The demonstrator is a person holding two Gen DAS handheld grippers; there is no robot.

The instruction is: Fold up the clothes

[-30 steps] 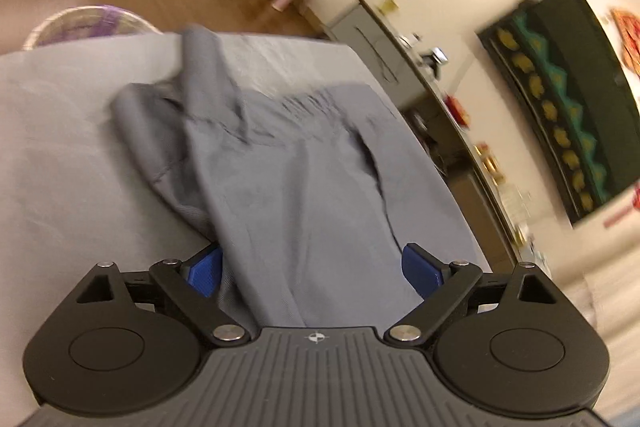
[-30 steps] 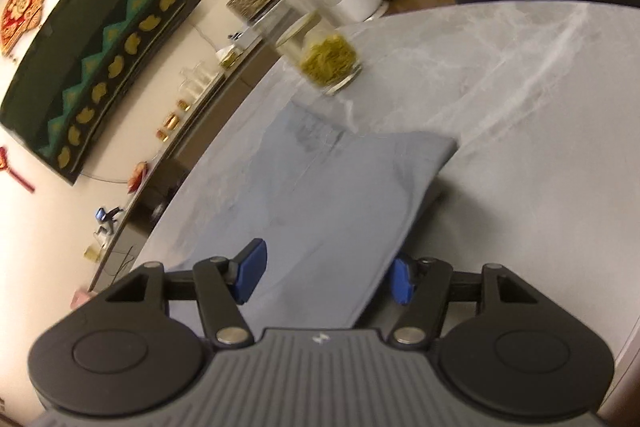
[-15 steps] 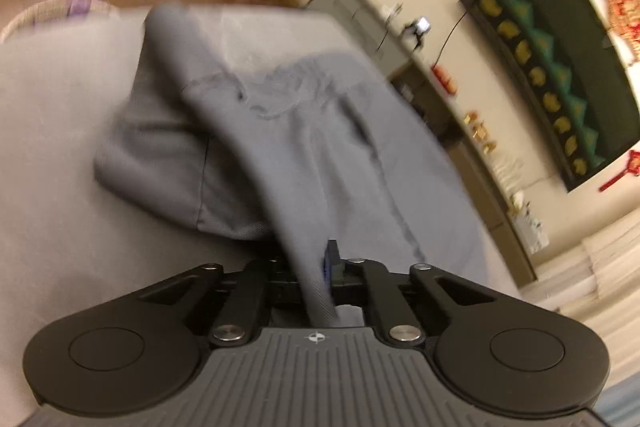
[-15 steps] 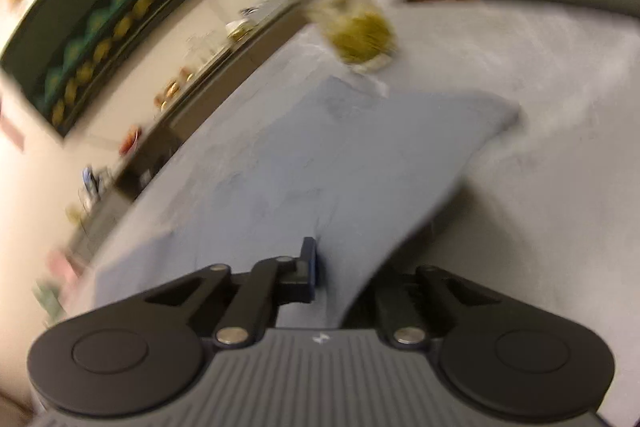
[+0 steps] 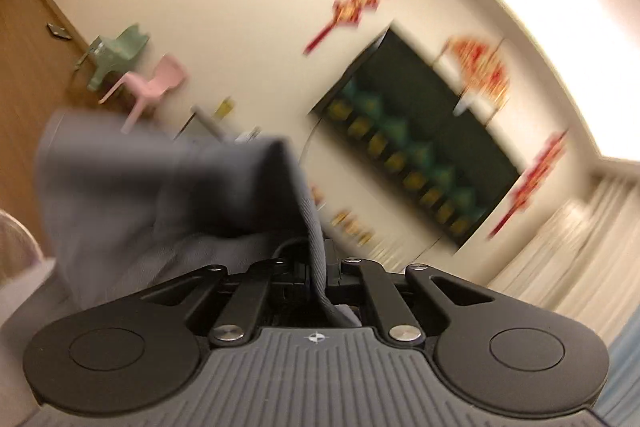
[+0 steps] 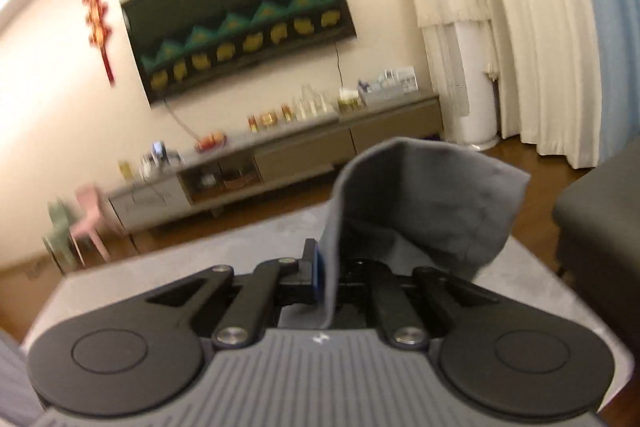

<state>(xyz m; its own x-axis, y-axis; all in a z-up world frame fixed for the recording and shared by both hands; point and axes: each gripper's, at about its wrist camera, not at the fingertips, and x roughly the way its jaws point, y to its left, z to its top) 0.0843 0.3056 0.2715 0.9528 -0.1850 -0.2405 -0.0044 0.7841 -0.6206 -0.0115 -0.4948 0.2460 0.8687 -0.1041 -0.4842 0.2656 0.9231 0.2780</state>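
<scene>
garment [image 6: 432, 195] grey | claw [image 6: 326, 279] black, blue pads | chair [image 5: 154, 85] pink

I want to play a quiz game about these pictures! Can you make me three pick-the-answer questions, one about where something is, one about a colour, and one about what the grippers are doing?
1. Where is the pink chair?
A. By the wall, next to a green chair
B. On the grey table
C. Under the curtains

2. What colour is the garment?
A. Red
B. Grey
C. Yellow

3. What are the two grippers doing?
A. Both wide open
B. One open, one shut
C. Both shut on the garment

Answers:
1. A: the pink chair stands on the floor beside the green chair, against the wall.
2. B: the garment is plain grey in both views.
3. C: the left gripper and the right gripper each have cloth pinched between closed fingers.
</scene>
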